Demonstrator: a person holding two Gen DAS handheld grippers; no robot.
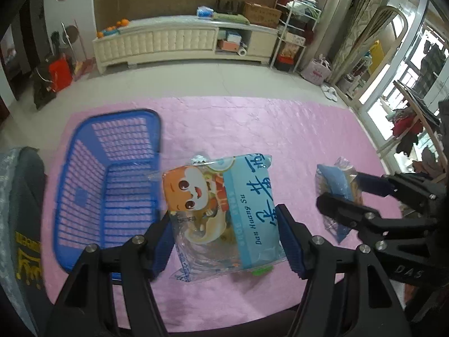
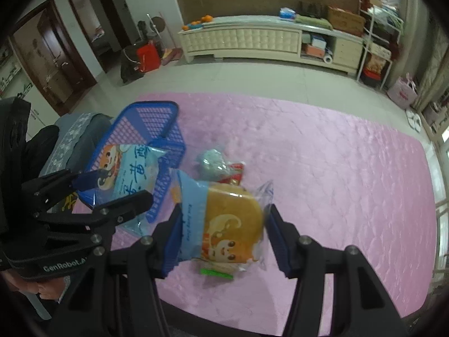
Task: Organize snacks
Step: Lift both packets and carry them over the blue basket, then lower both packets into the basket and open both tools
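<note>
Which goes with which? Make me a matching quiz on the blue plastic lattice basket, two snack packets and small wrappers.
1 blue plastic lattice basket
2 blue-banded cartoon snack packet
3 golden-cake snack packet
4 small grey-and-red wrappers

a in right gripper
b empty
c in left gripper
d loose on pink cloth

Pairs: 1-b, 2-c, 3-a, 4-d

Both wrist views angled steeply down, close, sharing blue basket (image 1: 112, 179)
</note>
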